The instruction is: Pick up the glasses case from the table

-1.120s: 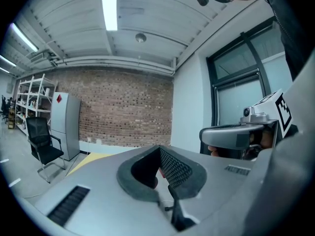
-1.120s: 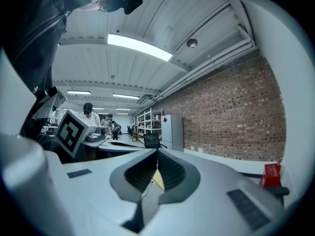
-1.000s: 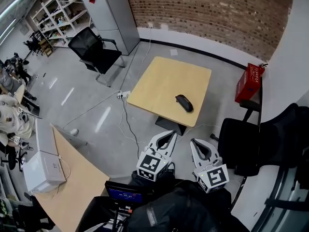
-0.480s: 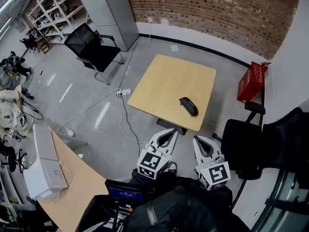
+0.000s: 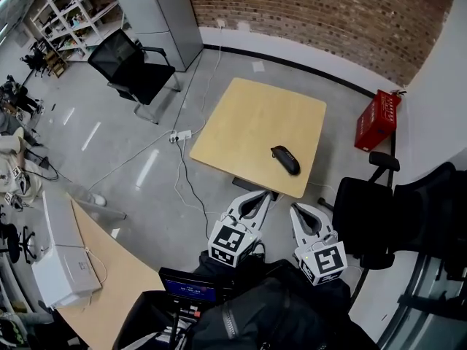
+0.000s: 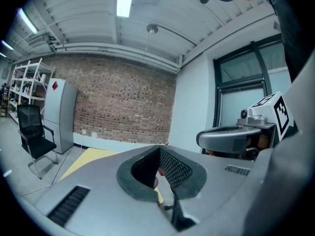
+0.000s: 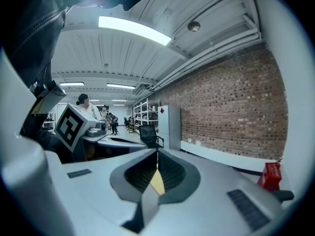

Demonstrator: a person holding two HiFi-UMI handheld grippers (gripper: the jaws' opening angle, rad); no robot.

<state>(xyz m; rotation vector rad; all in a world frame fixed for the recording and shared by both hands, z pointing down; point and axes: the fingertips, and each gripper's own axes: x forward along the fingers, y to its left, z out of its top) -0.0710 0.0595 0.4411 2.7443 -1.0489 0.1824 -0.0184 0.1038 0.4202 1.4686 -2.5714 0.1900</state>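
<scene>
The glasses case (image 5: 285, 160), dark and oval, lies near the front right edge of the light wooden table (image 5: 248, 122). Both grippers hang over the floor in front of the table, short of its near edge and apart from the case. My left gripper (image 5: 261, 194) points at the table, and its jaws meet at the tips with nothing between them (image 6: 159, 149). To its right, my right gripper (image 5: 298, 208) is also shut and empty (image 7: 157, 151). In the left gripper view the table (image 6: 93, 156) shows ahead. The case is hidden in both gripper views.
A black office chair (image 5: 365, 217) stands close on the right, another chair (image 5: 135, 68) at the far left. A red crate (image 5: 377, 119) sits beyond the table's right corner. A power strip with cables (image 5: 179, 135) lies on the floor. A curved desk (image 5: 109, 268) is at lower left.
Both grippers have moved forward, closer to the table's near edge. The table and case sit a little nearer in the view. Neither gripper's jaws changed.
</scene>
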